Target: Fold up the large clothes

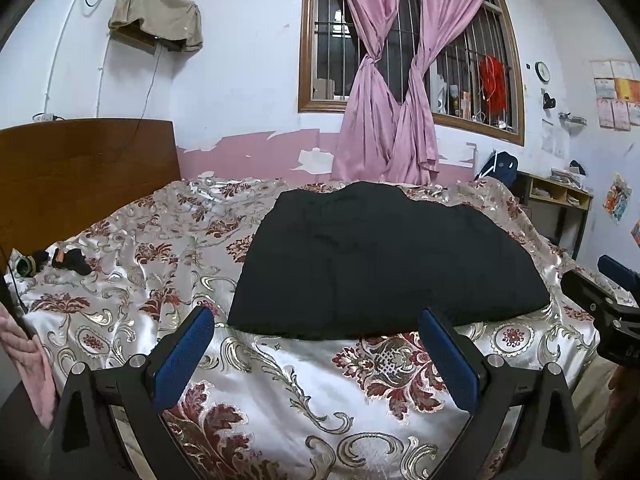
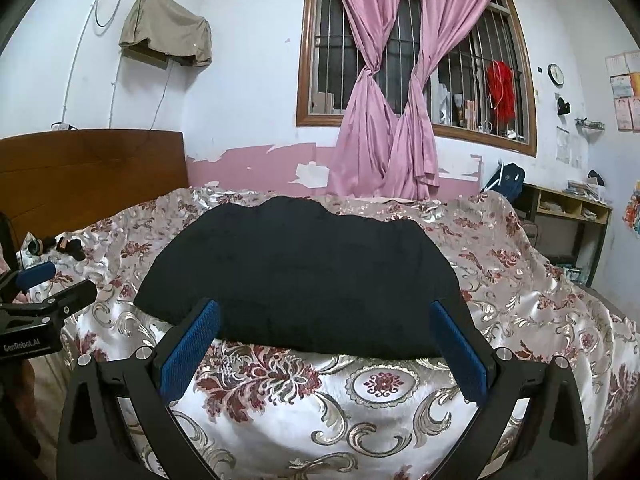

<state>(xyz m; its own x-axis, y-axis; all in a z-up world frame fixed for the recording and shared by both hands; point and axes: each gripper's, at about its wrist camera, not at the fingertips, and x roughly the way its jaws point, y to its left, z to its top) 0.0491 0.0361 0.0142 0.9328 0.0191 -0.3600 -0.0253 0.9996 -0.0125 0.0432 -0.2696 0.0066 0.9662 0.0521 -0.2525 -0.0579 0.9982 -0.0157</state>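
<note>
A black garment (image 1: 380,260) lies folded in a broad flat bundle on the floral bedspread (image 1: 280,380); it also shows in the right wrist view (image 2: 304,272). My left gripper (image 1: 316,316) is open and empty, held just short of the garment's near edge, toward its left part. My right gripper (image 2: 324,308) is open and empty, its blue fingertips level with the garment's near edge. The right gripper shows at the right edge of the left wrist view (image 1: 612,292), and the left gripper at the left edge of the right wrist view (image 2: 44,284).
A wooden headboard (image 1: 80,172) stands at the left. Small dark items (image 1: 68,260) lie on the bed near it. Pink curtains (image 1: 392,100) hang at a barred window behind the bed. A shelf unit (image 1: 560,200) stands at the far right.
</note>
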